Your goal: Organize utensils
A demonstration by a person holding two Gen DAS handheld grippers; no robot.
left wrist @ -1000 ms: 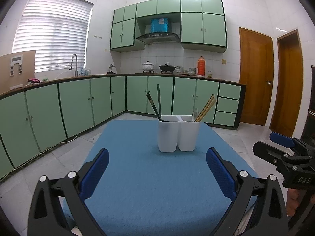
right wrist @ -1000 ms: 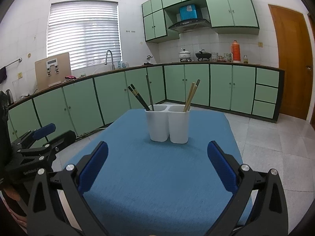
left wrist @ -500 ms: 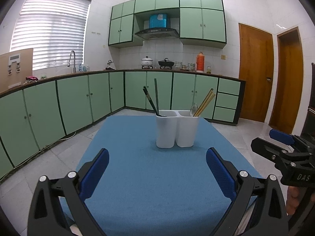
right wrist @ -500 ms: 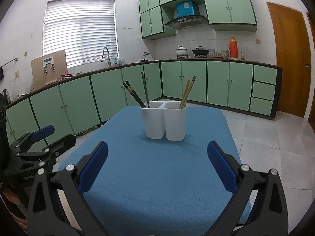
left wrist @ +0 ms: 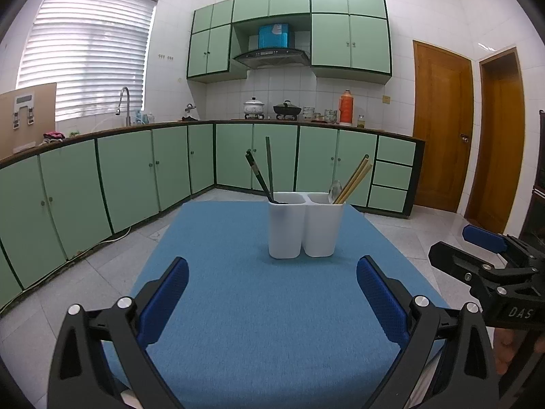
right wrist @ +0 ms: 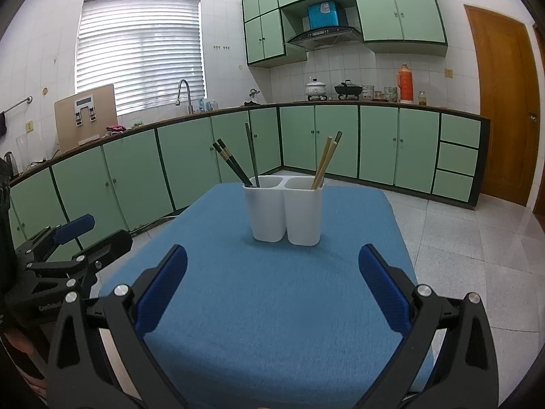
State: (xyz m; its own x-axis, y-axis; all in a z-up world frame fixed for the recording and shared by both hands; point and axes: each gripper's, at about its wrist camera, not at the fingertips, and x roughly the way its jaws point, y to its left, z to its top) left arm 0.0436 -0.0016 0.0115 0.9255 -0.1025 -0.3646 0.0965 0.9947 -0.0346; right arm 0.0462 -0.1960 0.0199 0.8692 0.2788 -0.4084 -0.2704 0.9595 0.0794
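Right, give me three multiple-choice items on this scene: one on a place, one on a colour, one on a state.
1. Where do the dark chopsticks stand?
A. left compartment of the holder
B. right compartment
C. flat on the cloth

2. What colour is the cloth?
A. green
B. blue
C. white

3. How is the left gripper?
A. shut on a chopstick
B. shut on nothing
C. open, holding nothing

Answers:
1 A: the dark sticks rise from the left cup, while the wooden chopsticks lean out of the right one.
2 B: the cloth under the holder is plain blue in both views.
3 C: its blue pads stand wide apart with only bare cloth between them; the right gripper looks the same.
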